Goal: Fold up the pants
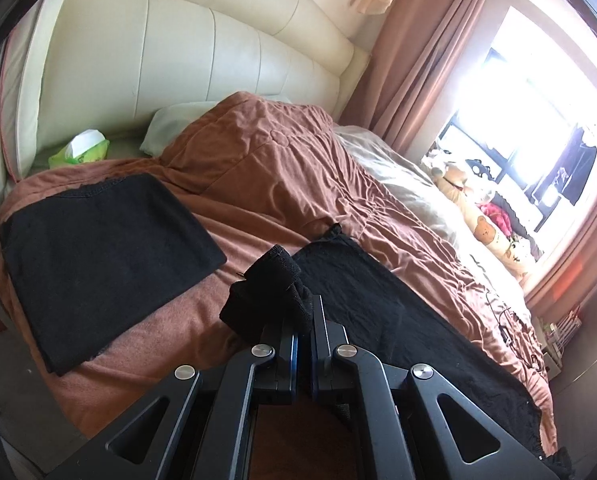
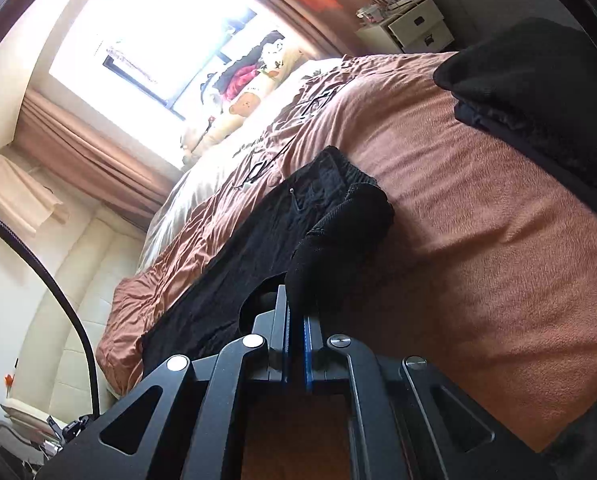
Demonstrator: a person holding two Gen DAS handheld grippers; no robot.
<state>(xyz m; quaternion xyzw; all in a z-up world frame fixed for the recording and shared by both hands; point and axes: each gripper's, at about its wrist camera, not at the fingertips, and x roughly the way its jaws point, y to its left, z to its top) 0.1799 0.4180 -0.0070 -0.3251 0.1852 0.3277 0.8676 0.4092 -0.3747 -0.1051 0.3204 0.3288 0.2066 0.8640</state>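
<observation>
Black pants [image 1: 398, 320] lie stretched out on the brown blanket [image 1: 258, 184] of a bed. My left gripper [image 1: 303, 312] is shut on a bunched end of the pants [image 1: 270, 280], lifted a little off the blanket. In the right wrist view the pants [image 2: 250, 248] run away along the bed. My right gripper [image 2: 296, 304] is shut on the other end of the pants, whose ribbed edge [image 2: 346, 232] folds over the fingers. The fingertips of both grippers are hidden by cloth.
A folded black garment [image 1: 102, 260] lies on the blanket to the left. A pile of dark clothes [image 2: 538, 92] sits at the right of the right wrist view. A cream headboard [image 1: 202, 52], green tissue pack [image 1: 80, 152], pillow, bright window [image 1: 538, 120], curtains and stuffed toys [image 2: 254, 92] surround the bed.
</observation>
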